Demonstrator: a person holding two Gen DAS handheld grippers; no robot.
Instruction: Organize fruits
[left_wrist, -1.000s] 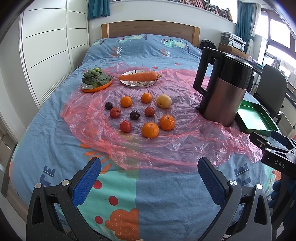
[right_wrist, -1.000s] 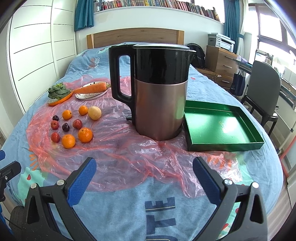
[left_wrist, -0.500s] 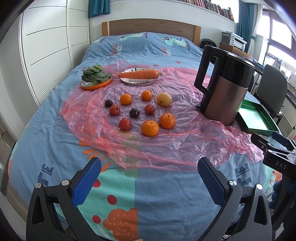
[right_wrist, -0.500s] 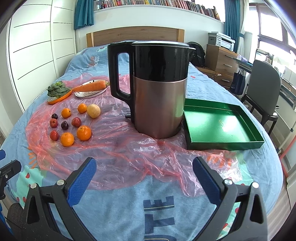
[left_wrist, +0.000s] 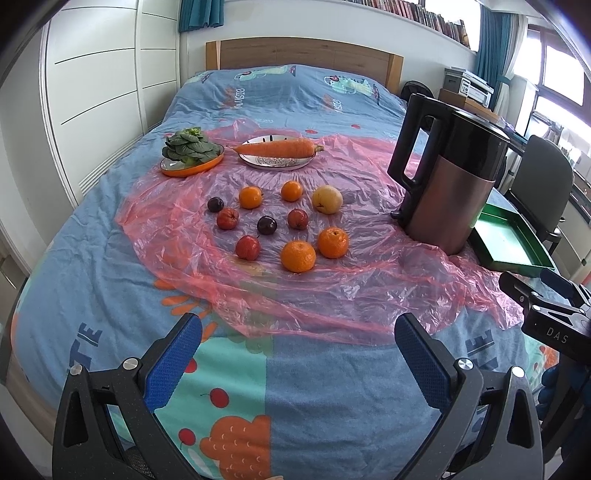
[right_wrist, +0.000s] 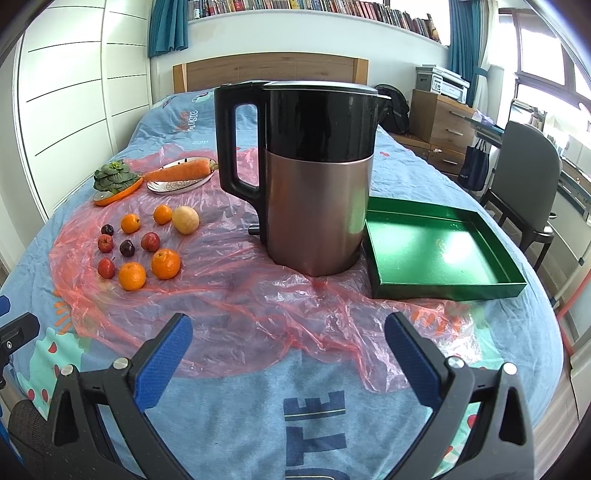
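Observation:
Several small fruits lie on a pink plastic sheet (left_wrist: 332, 295) on the bed: oranges (left_wrist: 298, 256), red apples (left_wrist: 248, 247), dark plums (left_wrist: 266, 225) and a yellow pear (left_wrist: 327, 199). They also show in the right wrist view, with an orange (right_wrist: 165, 263) nearest. An empty green tray (right_wrist: 436, 254) sits right of a kettle (right_wrist: 314, 177). My left gripper (left_wrist: 297, 352) is open and empty, well short of the fruits. My right gripper (right_wrist: 288, 350) is open and empty, in front of the kettle.
A carrot (left_wrist: 277, 148) lies on a silver plate and a leafy green (left_wrist: 188, 146) sits on an orange plate behind the fruits. A wardrobe (left_wrist: 92, 92) stands left; a chair (right_wrist: 524, 184) and drawers (right_wrist: 439, 125) stand right of the bed.
Both grippers have drawn back a little from the bed and lifted; the fruits and the kettle look slightly farther. Both stay open and empty.

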